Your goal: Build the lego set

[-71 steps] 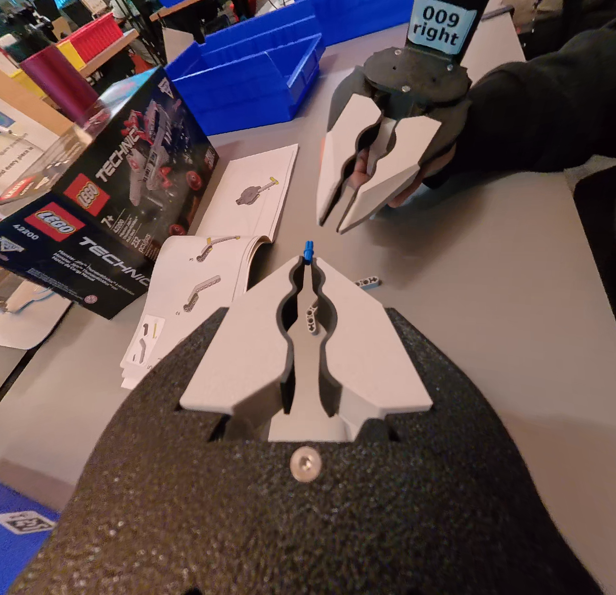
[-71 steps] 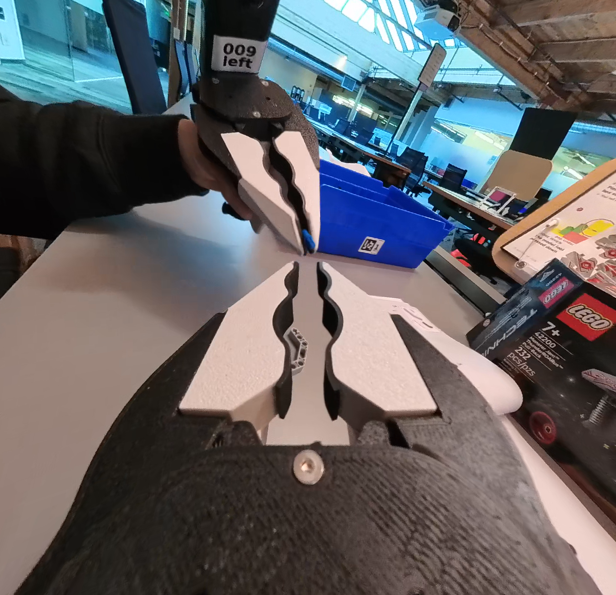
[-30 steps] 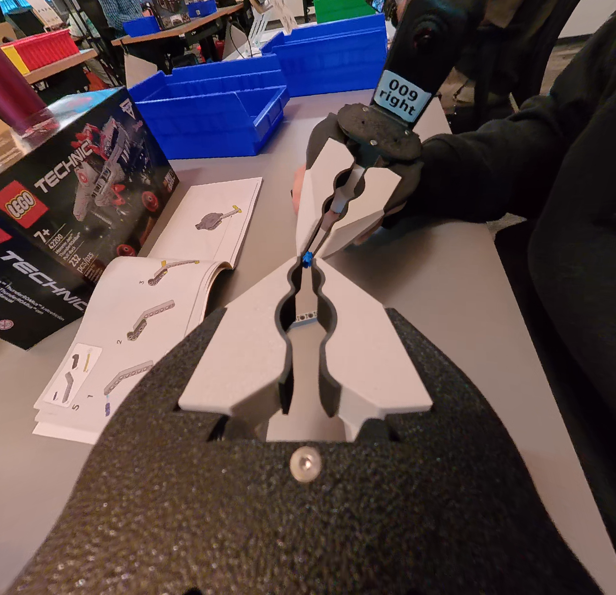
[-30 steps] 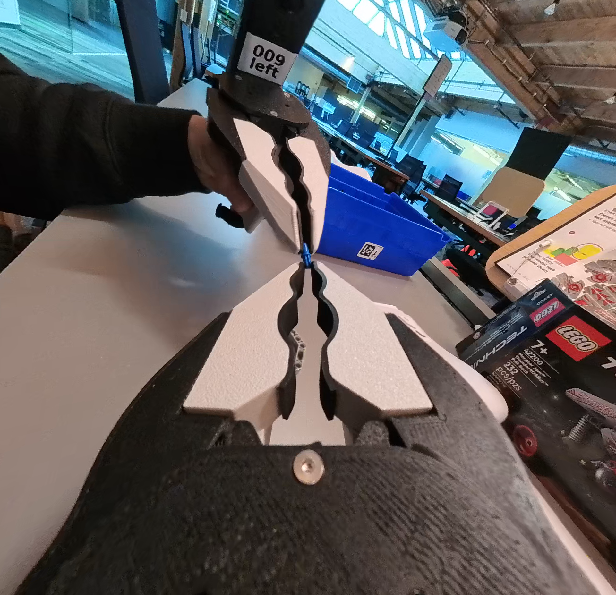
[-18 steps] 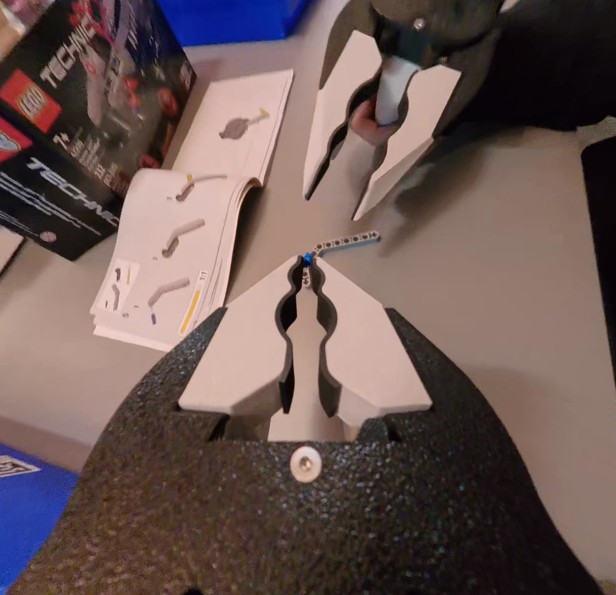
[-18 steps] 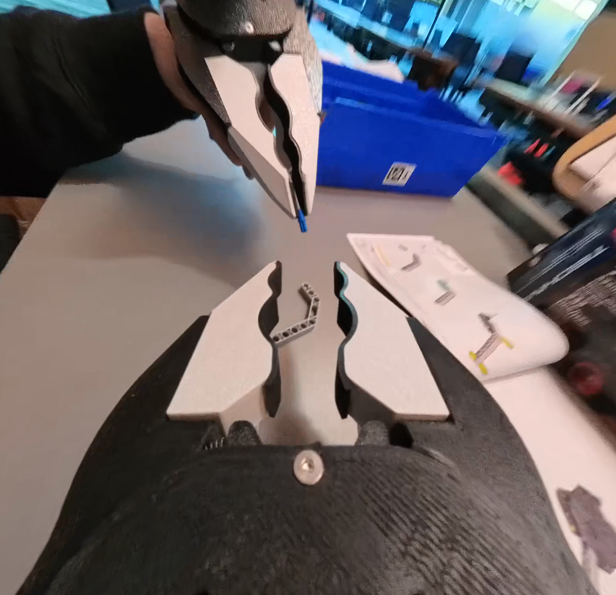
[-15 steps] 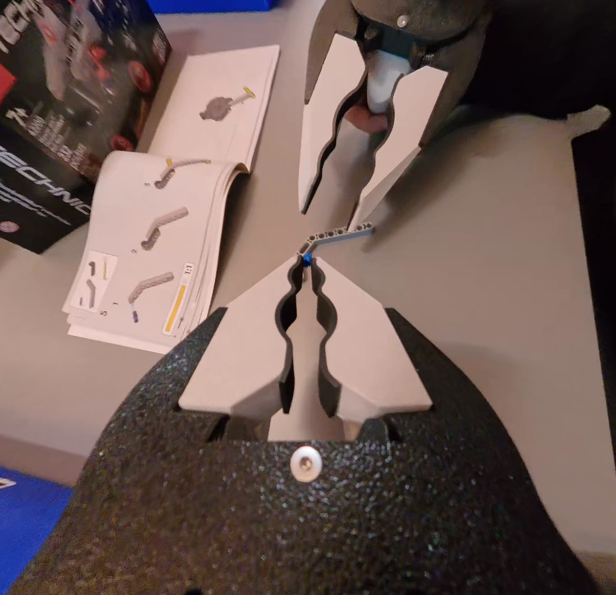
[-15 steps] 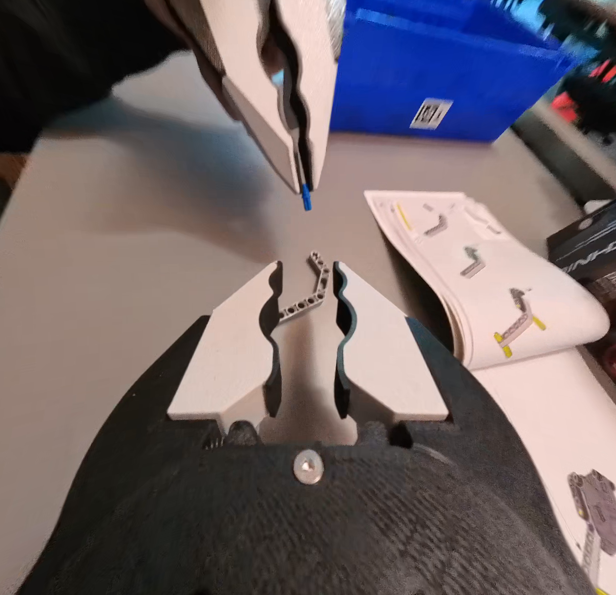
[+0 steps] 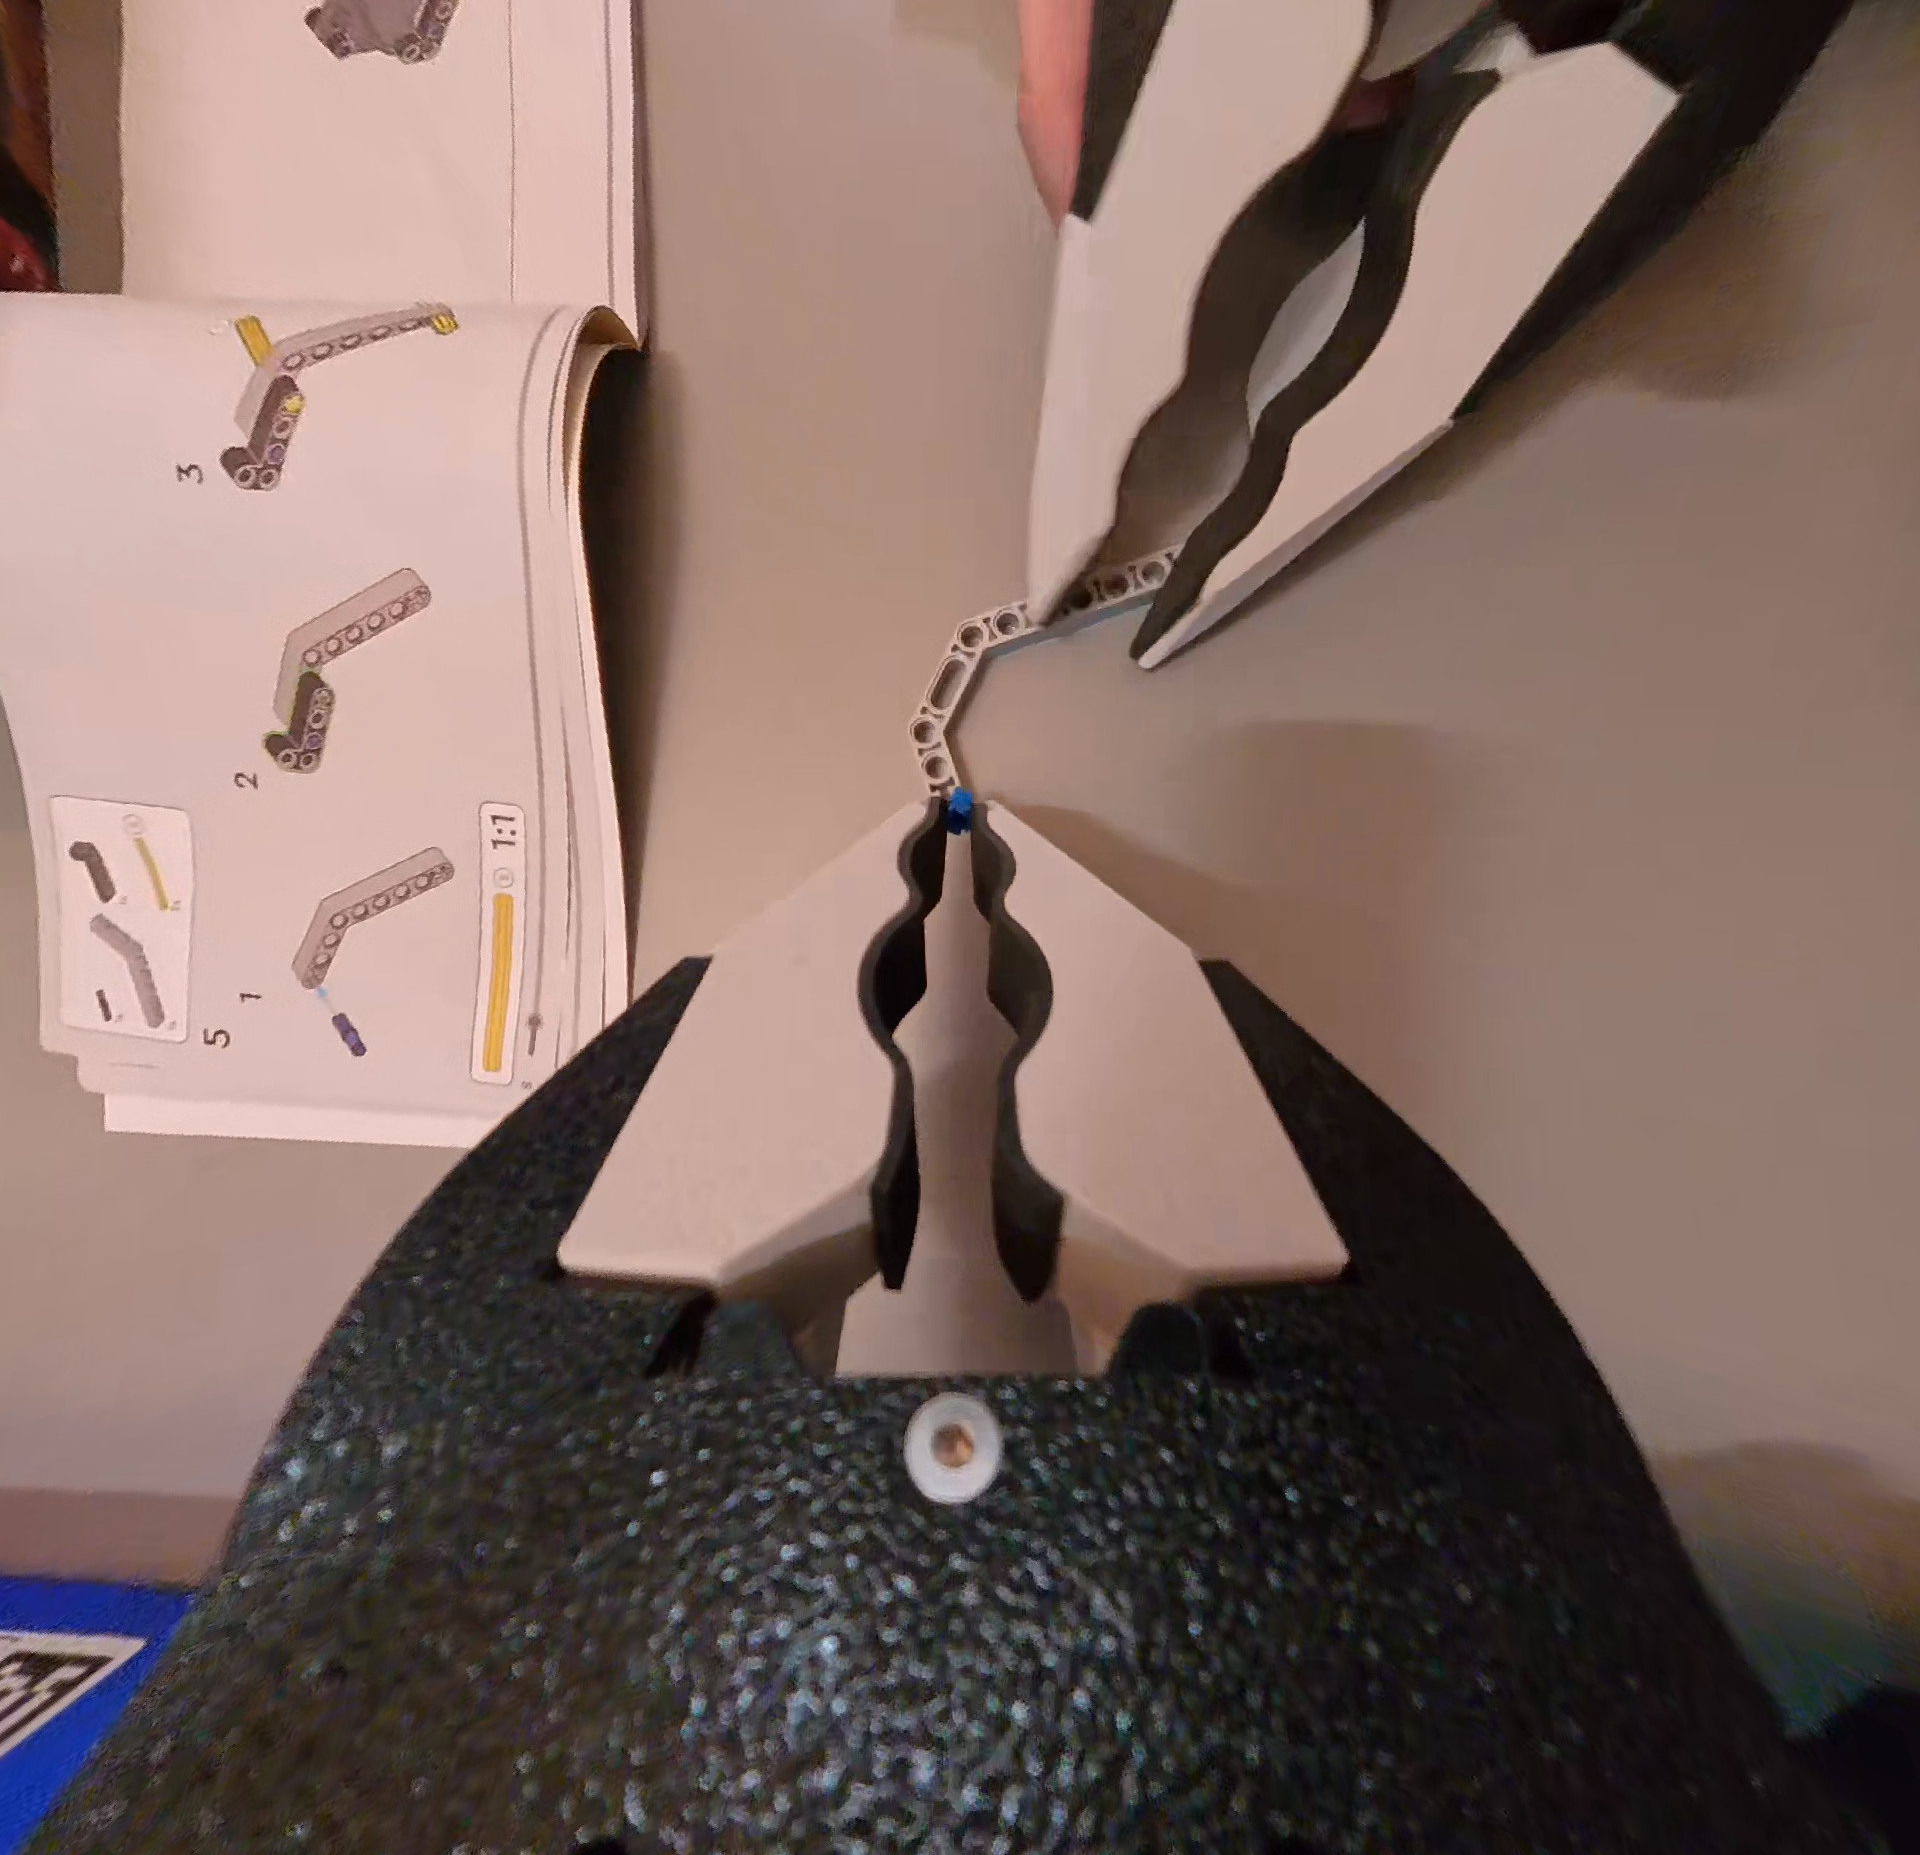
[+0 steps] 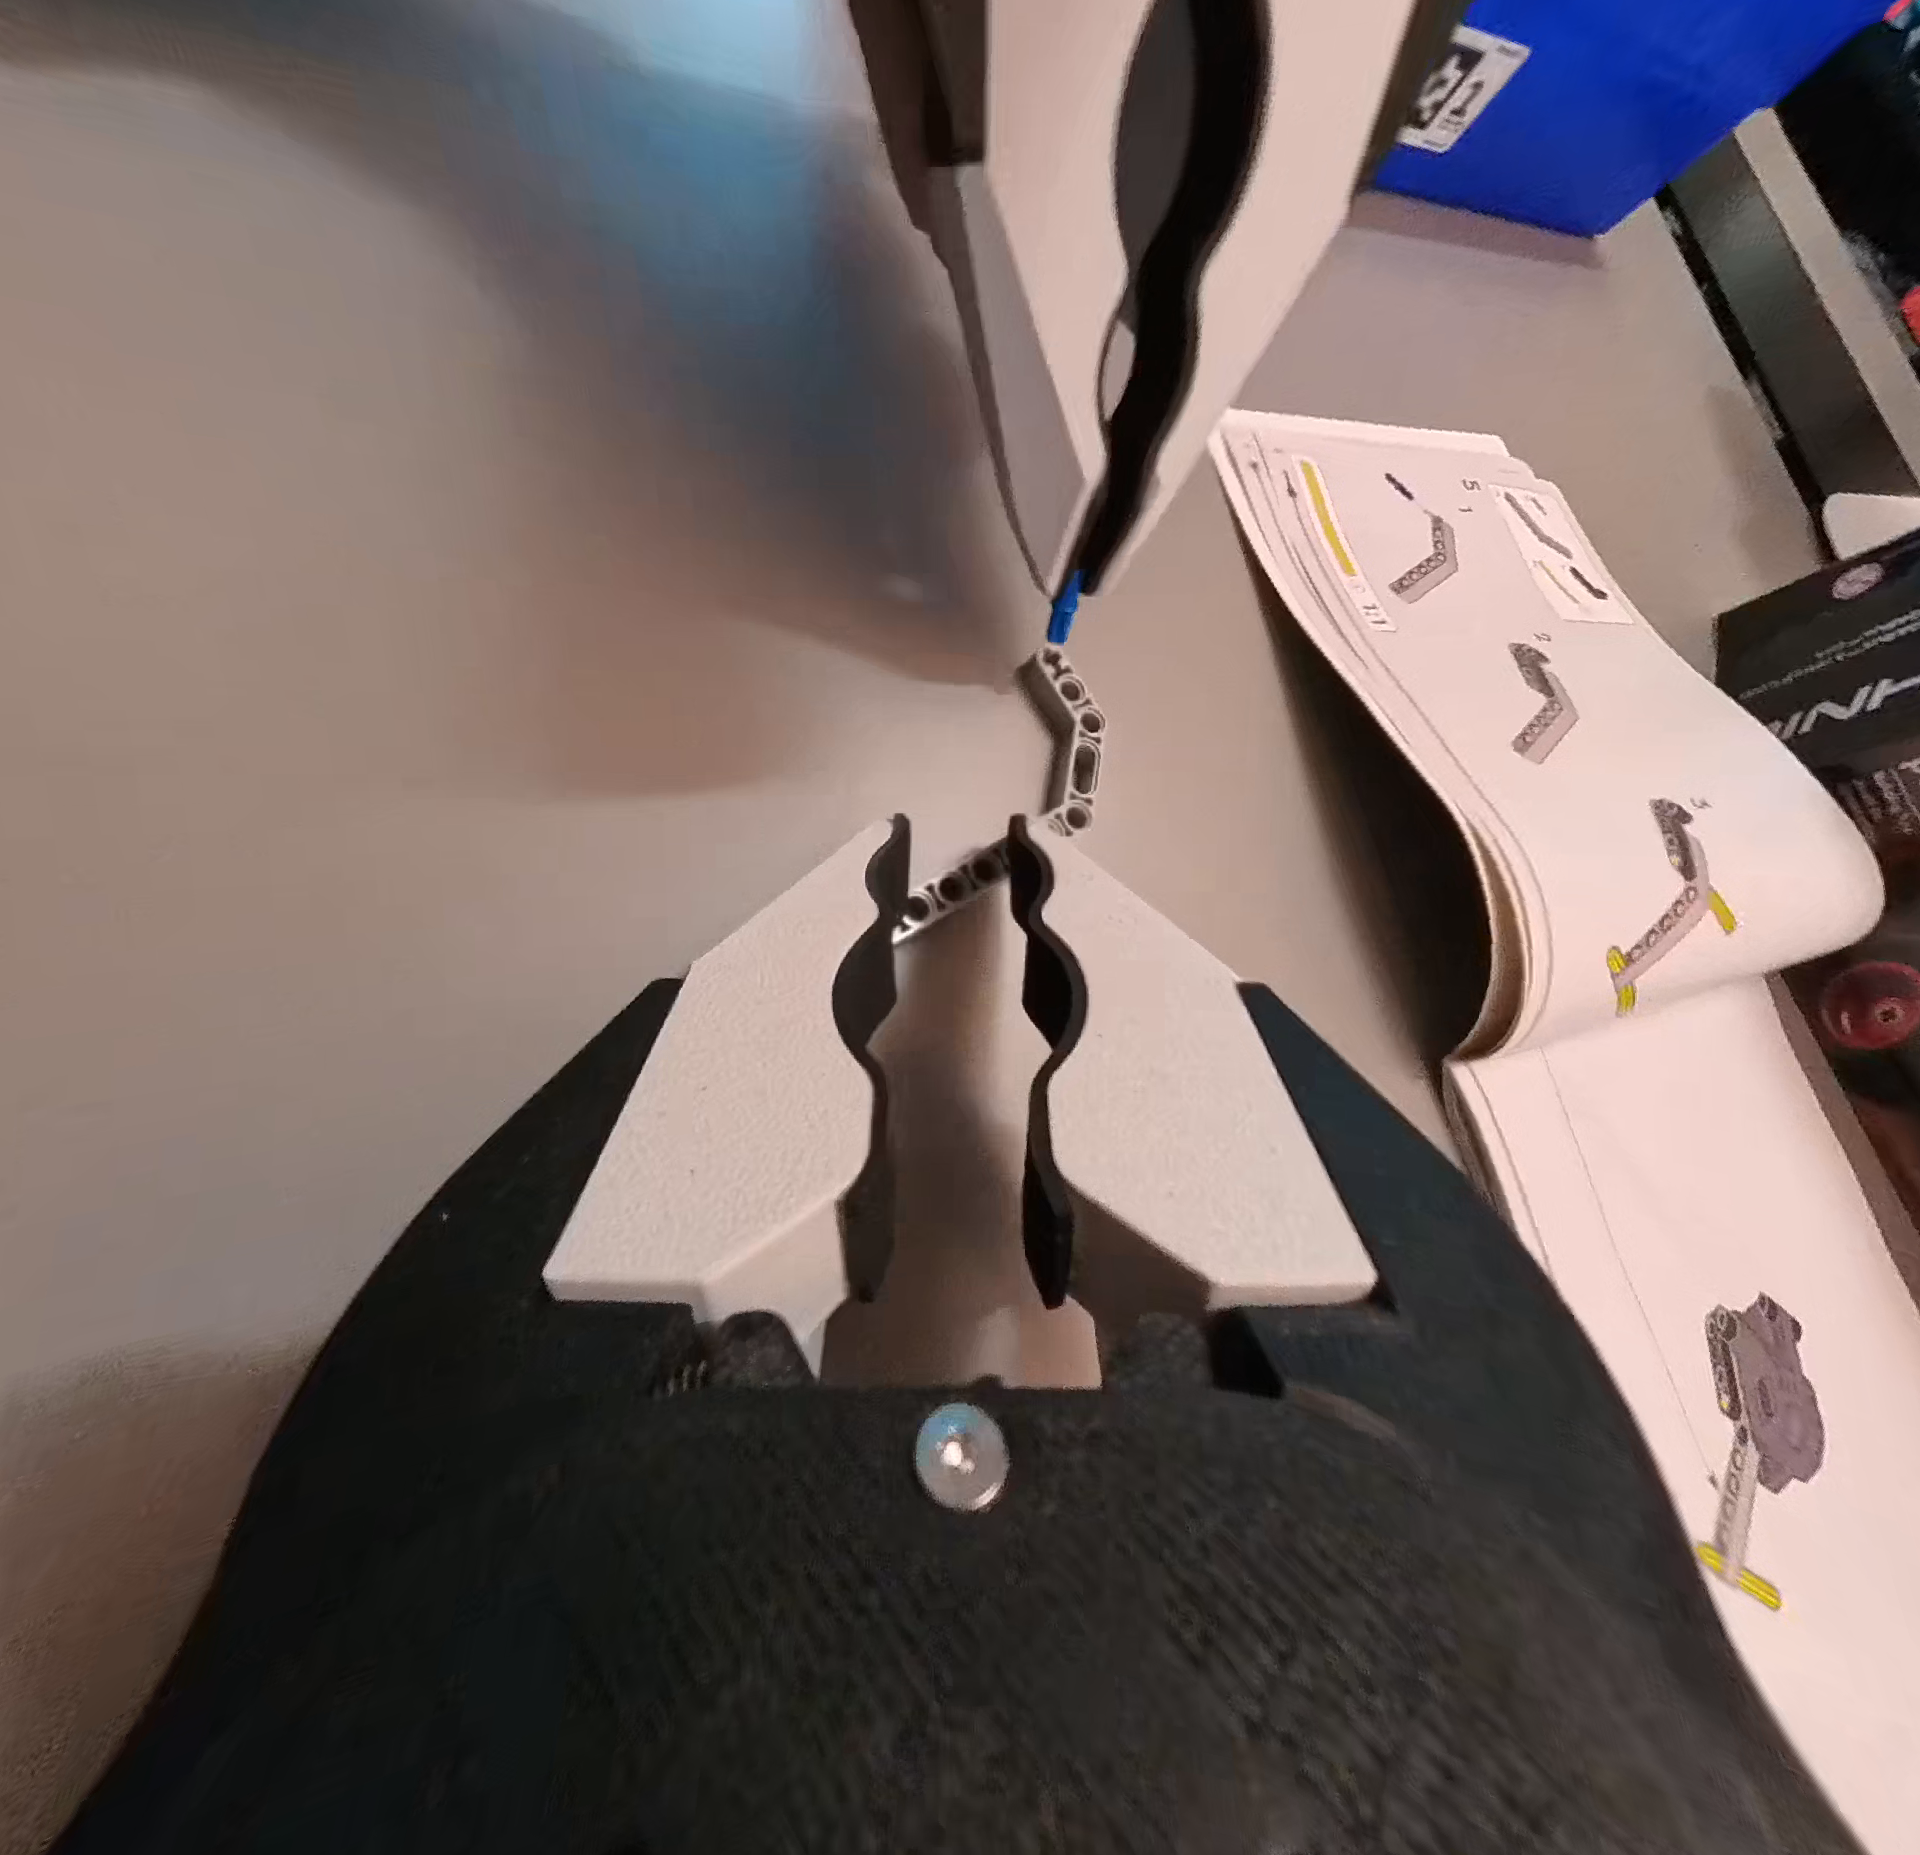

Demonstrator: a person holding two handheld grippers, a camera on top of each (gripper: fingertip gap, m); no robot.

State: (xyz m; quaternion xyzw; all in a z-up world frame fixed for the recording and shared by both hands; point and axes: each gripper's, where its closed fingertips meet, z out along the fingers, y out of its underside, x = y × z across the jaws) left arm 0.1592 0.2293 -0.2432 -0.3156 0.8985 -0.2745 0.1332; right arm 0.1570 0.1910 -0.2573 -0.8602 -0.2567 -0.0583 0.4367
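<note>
Left wrist view: my left claw (image 9: 958, 816) clamped on blue pin (image 9: 957, 814), tip at end hole of bent grey beam (image 9: 948, 685) on counter (image 9: 1455, 974). My right claw (image 10: 956, 831) apart, straddling beam's other arm. Step, I think: pin into beam. Next: right closes, left aligns and pushes.

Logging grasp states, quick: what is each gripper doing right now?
Left gripper: shut on the blue pin, its tip at the bent grey beam.
Right gripper: open, fingertips straddling the beam's long arm on the table.

Opposed close wrist views, probably steep, share bent beam (image 9: 948, 685) (image 10: 1081, 740).
</note>
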